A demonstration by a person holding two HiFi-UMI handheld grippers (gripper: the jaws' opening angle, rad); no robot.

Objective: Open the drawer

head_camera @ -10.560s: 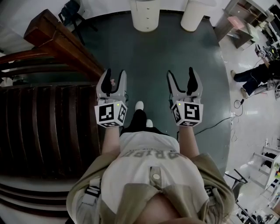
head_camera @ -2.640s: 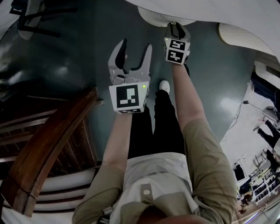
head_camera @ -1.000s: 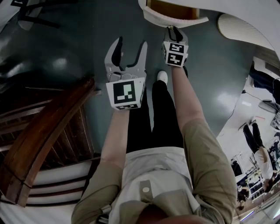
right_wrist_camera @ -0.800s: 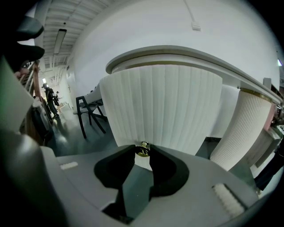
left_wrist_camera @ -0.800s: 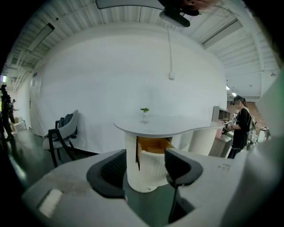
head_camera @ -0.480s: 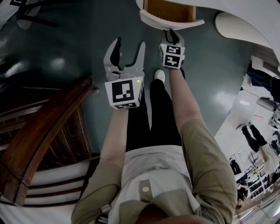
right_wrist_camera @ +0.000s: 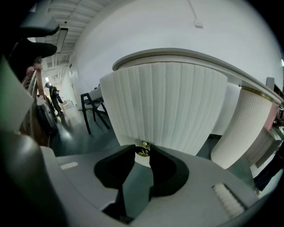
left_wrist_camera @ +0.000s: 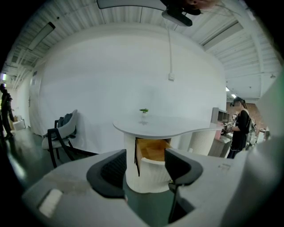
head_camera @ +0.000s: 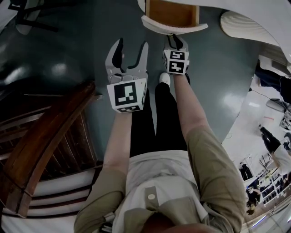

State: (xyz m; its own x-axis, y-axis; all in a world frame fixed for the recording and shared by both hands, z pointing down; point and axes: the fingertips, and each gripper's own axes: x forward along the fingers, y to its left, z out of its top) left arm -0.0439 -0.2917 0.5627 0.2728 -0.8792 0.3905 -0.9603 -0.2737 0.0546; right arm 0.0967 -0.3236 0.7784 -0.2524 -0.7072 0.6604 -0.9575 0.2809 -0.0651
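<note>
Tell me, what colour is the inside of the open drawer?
Orange-brown, like wood. The drawer shows its inside best in the head view.

Site: large open indoor hall, lab-office type. Evidence:
- white panelled ceiling (left_wrist_camera: 62, 22) with strip light (left_wrist_camera: 46, 31)
- glossy dark green floor (head_camera: 59, 68)
- wooden staircase (head_camera: 41, 145)
- white ribbed-pedestal tabletop (left_wrist_camera: 164, 126) with small plant (left_wrist_camera: 143, 111)
- chair (left_wrist_camera: 62, 133)
- cluttered workstations (head_camera: 273, 173) with people at the far side

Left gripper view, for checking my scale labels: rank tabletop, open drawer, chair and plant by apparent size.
Largest: tabletop, widest by far.
Next: chair and open drawer look about alike, so I leave them unranked.
Smallest: plant, tiny.
</note>
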